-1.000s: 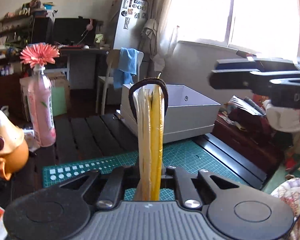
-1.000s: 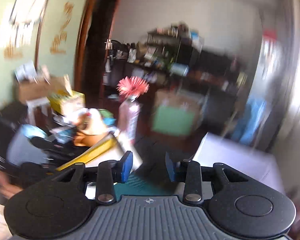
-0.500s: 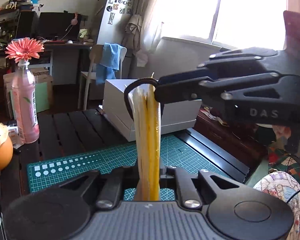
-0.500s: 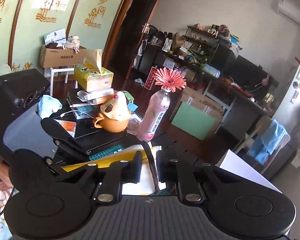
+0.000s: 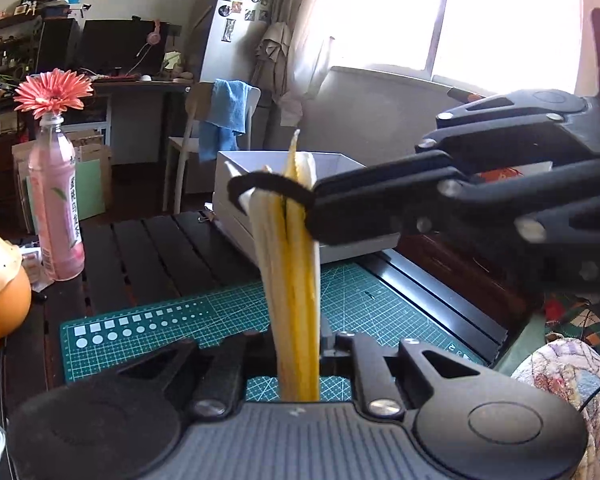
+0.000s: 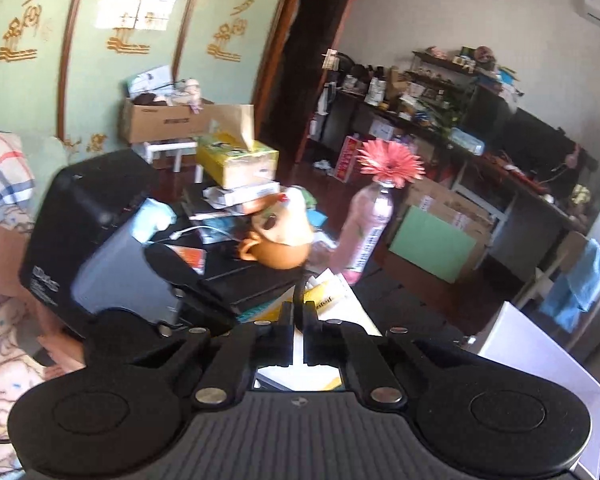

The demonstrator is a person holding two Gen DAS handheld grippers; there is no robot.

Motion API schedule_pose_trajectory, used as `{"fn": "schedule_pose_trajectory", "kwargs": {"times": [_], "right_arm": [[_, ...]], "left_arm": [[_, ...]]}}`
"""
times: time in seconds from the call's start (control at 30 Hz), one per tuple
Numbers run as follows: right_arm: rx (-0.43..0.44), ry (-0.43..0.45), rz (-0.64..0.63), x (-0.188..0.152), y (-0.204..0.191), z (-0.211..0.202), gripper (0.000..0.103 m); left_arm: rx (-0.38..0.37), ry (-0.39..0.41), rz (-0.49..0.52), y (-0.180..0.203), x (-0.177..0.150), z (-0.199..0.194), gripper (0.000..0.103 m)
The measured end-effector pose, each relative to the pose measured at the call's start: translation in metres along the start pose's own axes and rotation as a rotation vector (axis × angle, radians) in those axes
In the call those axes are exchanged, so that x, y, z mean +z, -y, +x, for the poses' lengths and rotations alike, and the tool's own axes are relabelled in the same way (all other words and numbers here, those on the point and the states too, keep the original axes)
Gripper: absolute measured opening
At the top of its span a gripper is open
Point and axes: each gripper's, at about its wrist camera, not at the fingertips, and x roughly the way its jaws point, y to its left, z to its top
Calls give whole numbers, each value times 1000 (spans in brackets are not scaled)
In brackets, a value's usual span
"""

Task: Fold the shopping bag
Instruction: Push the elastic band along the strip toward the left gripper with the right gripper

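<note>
Green mat (image 5: 204, 320), one bag (image 5: 296, 280), two claws

The setting is showing itself as a lived-in home room: a magnet-covered refrigerator (image 5: 236, 28) is standing by a curtained window (image 5: 440, 16), cluttered shelves (image 6: 440, 80) are lining one wall, and a flower-topped bottle (image 5: 56, 196) is sitting on the slatted table (image 5: 160, 256).

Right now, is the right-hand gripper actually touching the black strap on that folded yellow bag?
Touching. In the left wrist view the right gripper has its jaws shut on the black strap, which loops around the top of the folded bag.
</note>
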Motion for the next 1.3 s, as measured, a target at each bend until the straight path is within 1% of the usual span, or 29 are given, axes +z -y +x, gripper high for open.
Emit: {"fn": "schedule_pose_trajectory", "kwargs": {"times": [0.07,0.13,0.17,0.2,0.27,0.4,0.47,0.7,0.77,0.83,0.93,0.97,1.0,1.03,1.13,1.3], "right_arm": [[13,-2,-13,2,-3,0,4],[16,-18,-42,4,-7,0,4],[21,-32,-62,4,-8,1,0],[29,-43,-77,4,-9,1,0],[29,-42,-102,5,-12,0,0],[13,-14,-105,13,-11,-6,0],[4,-16,-106,17,-10,-7,4],[-61,-73,-190,20,-24,5,5],[-54,-84,-182,18,-25,8,12],[-55,-91,-184,17,-26,10,16],[-72,-97,-208,16,-28,13,17],[-80,-97,-214,16,-29,14,10],[-89,-97,-217,16,-28,14,6],[-93,-97,-215,16,-27,15,5],[-70,-82,-198,17,-25,13,0],[-8,-78,-152,13,-23,13,0]], "left_arm": [[13,4,-20,-4,1,-1,12],[37,4,-19,-5,2,-1,11],[46,2,-12,-6,3,-1,11],[49,-4,-2,-6,4,0,11],[58,-13,25,-2,3,1,11],[53,-32,59,6,0,3,11],[62,-38,77,10,-1,3,11],[98,-51,166,25,-8,5,11],[109,-60,176,26,-10,7,11],[118,-66,182,26,-10,8,11],[122,-69,186,27,-10,8,11],[121,-70,188,27,-10,8,11],[121,-71,191,27,-11,7,11],[122,-72,194,28,-11,7,11],[122,-76,184,26,-8,6,11],[111,-70,160,23,-6,5,11]]}}
